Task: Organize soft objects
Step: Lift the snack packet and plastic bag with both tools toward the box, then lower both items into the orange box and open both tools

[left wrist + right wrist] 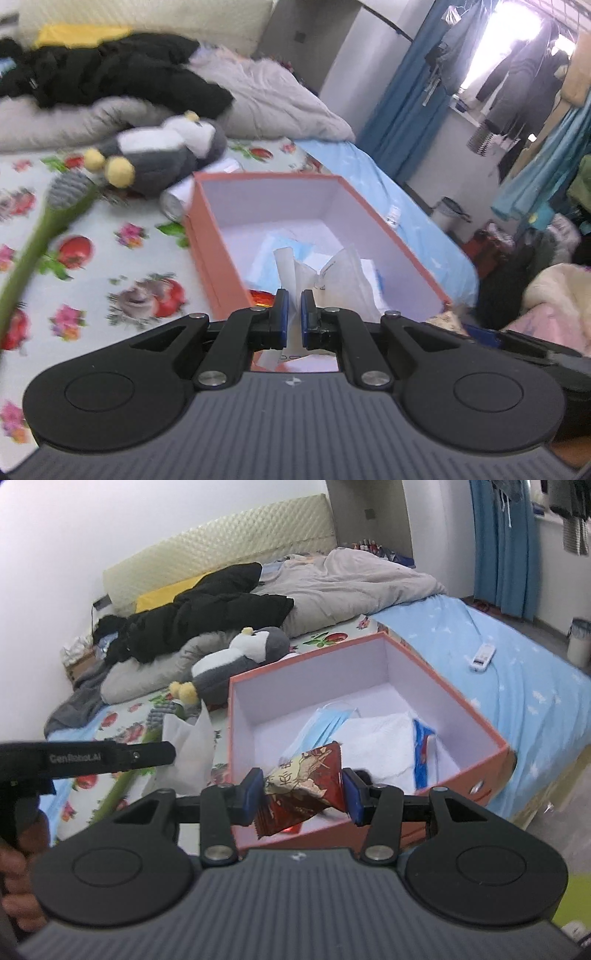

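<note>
**A:** Where is the box, and what are the two claws carrying?

**B:** The orange box [369, 716] sits open on the bed, on the flowered sheet near the bed's right edge, where the blue cover begins. The right claw [305, 792] pinches a red printed packet [306, 779] — jaws partly apart, pressed on its two sides. The left claw [294, 319] is pressed together on a thin white plastic wrapper [332, 280].

**A:** Which way does the box lie from each?

**B:** Straight ahead and below. The packet hangs right over the box's near wall, just short of the hollow. From the left wrist view, the wrapper overlaps the box's near corner, a little to the left side. The right claw looks the nearer one.

**A:** Anything already inside?

**B:** A blue face mask [327, 720], a white folded cloth or paper, and a blue-and-white pack — lying flat on the bottom.

**A:** And around it?

**B:** A plush penguin [240, 661] lies beyond the box's far left corner, clear of the way in.
</note>
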Action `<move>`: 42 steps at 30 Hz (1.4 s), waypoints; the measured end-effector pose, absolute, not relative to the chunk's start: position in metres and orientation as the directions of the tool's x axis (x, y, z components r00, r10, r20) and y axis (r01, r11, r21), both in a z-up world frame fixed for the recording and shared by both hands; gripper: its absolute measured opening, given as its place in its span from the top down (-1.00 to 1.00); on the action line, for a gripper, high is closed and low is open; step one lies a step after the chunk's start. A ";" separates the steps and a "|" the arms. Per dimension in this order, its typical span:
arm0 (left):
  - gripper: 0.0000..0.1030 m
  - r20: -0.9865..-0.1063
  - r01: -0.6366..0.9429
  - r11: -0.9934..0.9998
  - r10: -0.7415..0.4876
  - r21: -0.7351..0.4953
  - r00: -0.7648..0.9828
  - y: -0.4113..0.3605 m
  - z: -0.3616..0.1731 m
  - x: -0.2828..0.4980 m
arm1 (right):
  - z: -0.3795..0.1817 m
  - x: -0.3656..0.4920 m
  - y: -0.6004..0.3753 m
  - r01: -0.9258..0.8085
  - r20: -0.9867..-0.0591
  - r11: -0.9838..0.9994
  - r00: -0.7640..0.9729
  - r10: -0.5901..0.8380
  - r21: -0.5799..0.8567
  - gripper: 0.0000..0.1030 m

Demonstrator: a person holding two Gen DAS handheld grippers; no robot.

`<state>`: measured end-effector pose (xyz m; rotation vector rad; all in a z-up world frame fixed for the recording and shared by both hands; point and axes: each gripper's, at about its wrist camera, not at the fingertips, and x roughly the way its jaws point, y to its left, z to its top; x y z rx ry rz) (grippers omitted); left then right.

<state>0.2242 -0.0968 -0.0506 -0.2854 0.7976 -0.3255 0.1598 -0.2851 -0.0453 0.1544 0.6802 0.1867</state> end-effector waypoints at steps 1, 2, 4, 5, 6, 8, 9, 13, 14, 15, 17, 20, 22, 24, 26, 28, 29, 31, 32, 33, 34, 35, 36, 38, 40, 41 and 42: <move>0.84 -0.659 0.181 0.915 -0.388 -0.362 0.644 -0.101 -0.053 0.232 | -0.046 0.165 -0.286 -0.119 -0.614 0.973 0.759 0.218 0.198 0.04; 0.84 -0.669 0.186 0.920 -0.380 -0.346 0.639 -0.104 -0.055 0.239 | -0.047 0.172 -0.287 -0.119 -0.621 0.971 0.751 0.223 0.205 0.04; 0.84 -0.686 0.208 0.918 -0.392 -0.338 0.613 -0.112 -0.058 0.254 | -0.049 0.185 -0.289 -0.129 -0.636 0.968 0.734 0.238 0.214 0.04; 0.84 -0.698 0.227 0.915 -0.401 -0.333 0.593 -0.116 -0.061 0.262 | -0.049 0.192 -0.290 -0.135 -0.647 0.968 0.723 0.243 0.213 0.04; 0.84 -0.711 0.251 0.915 -0.405 -0.317 0.575 -0.121 -0.063 0.269 | -0.049 0.198 -0.290 -0.147 -0.653 0.965 0.714 0.254 0.215 0.04; 0.84 -0.729 0.250 0.913 -0.408 -0.323 0.550 -0.125 -0.069 0.283 | -0.049 0.209 -0.291 -0.178 -0.668 0.959 0.690 0.280 0.219 0.04; 0.84 -0.736 0.250 0.911 -0.413 -0.329 0.536 -0.126 -0.072 0.290 | -0.050 0.213 -0.293 -0.175 -0.674 0.962 0.686 0.273 0.212 0.03; 0.84 -0.770 0.226 0.915 -0.404 -0.335 0.494 -0.129 -0.085 0.315 | -0.053 0.232 -0.300 -0.154 -0.705 0.969 0.664 0.248 0.195 0.04; 0.84 -0.779 0.221 0.917 -0.398 -0.331 0.484 -0.130 -0.088 0.321 | -0.055 0.237 -0.303 -0.149 -0.712 0.970 0.659 0.241 0.191 0.04; 0.84 -0.787 0.221 0.919 -0.393 -0.325 0.476 -0.131 -0.090 0.326 | -0.057 0.240 -0.305 -0.148 -0.720 0.971 0.652 0.239 0.188 0.04; 0.84 -0.798 0.227 0.920 -0.390 -0.319 0.459 -0.133 -0.093 0.334 | -0.061 0.248 -0.308 -0.147 -0.737 0.972 0.634 0.234 0.182 0.04; 0.84 -0.814 0.235 0.921 -0.385 -0.310 0.435 -0.138 -0.098 0.343 | -0.069 0.255 -0.309 -0.142 -0.763 0.979 0.613 0.204 0.147 0.04; 0.84 -0.822 0.238 0.924 -0.375 -0.298 0.428 -0.141 -0.100 0.346 | -0.074 0.258 -0.311 -0.143 -0.775 0.979 0.599 0.203 0.146 0.04; 0.84 -0.828 0.237 0.922 -0.380 -0.306 0.412 -0.142 -0.103 0.350 | -0.079 0.261 -0.313 -0.140 -0.785 0.980 0.587 0.199 0.144 0.03; 0.84 -0.833 0.233 0.920 -0.387 -0.317 0.396 -0.143 -0.107 0.353 | -0.083 0.263 -0.315 -0.133 -0.792 0.979 0.576 0.202 0.153 0.03; 0.82 -0.835 0.228 0.920 -0.387 -0.319 0.391 -0.144 -0.109 0.355 | -0.087 0.265 -0.317 -0.130 -0.797 0.978 0.567 0.209 0.164 0.03; 0.73 -0.839 0.225 0.922 -0.382 -0.316 0.388 -0.144 -0.110 0.356 | -0.088 0.265 -0.317 -0.130 -0.801 0.978 0.562 0.208 0.163 0.02; 0.51 -0.840 0.221 0.922 -0.381 -0.317 0.386 -0.144 -0.111 0.356 | -0.089 0.266 -0.319 -0.128 -0.801 0.976 0.559 0.216 0.174 -0.04; 0.35 -0.838 0.223 0.922 -0.383 -0.318 0.389 -0.144 -0.111 0.355 | -0.089 0.267 -0.320 -0.123 -0.802 0.975 0.555 0.222 0.185 -0.06; 0.32 -0.836 0.226 0.922 -0.381 -0.314 0.395 -0.144 -0.109 0.354 | -0.088 0.268 -0.321 -0.119 -0.803 0.975 0.553 0.224 0.190 -0.07; 0.31 -0.833 0.231 0.924 -0.377 -0.305 0.406 -0.144 -0.107 0.352 | -0.088 0.268 -0.322 -0.116 -0.801 0.975 0.555 0.223 0.191 -0.07; 0.31 -0.831 0.236 0.925 -0.372 -0.297 0.413 -0.144 -0.105 0.351 | -0.086 0.267 -0.323 -0.114 -0.797 0.975 0.561 0.222 0.191 -0.07; 0.31 -0.828 0.241 0.926 -0.369 -0.290 0.422 -0.143 -0.102 0.350 | -0.084 0.266 -0.324 -0.112 -0.794 0.975 0.566 0.222 0.193 -0.07; 0.31 -0.819 0.244 0.926 -0.370 -0.288 0.438 -0.141 -0.094 0.345 | -0.078 0.263 -0.325 -0.108 -0.782 0.974 0.580 0.226 0.201 -0.07; 0.32 -0.803 0.258 0.923 -0.377 -0.285 0.462 -0.139 -0.082 0.338 | -0.068 0.259 -0.327 -0.106 -0.764 0.972 0.602 0.230 0.209 -0.07; 0.31 -0.794 0.266 0.923 -0.377 -0.278 0.477 -0.138 -0.075 0.334 | -0.062 0.256 -0.327 -0.108 -0.752 0.971 0.617 0.232 0.212 -0.07; 0.31 -0.783 0.275 0.923 -0.376 -0.269 0.496 -0.137 -0.067 0.329 | -0.054 0.252 -0.327 -0.111 -0.737 0.971 0.634 0.234 0.212 -0.07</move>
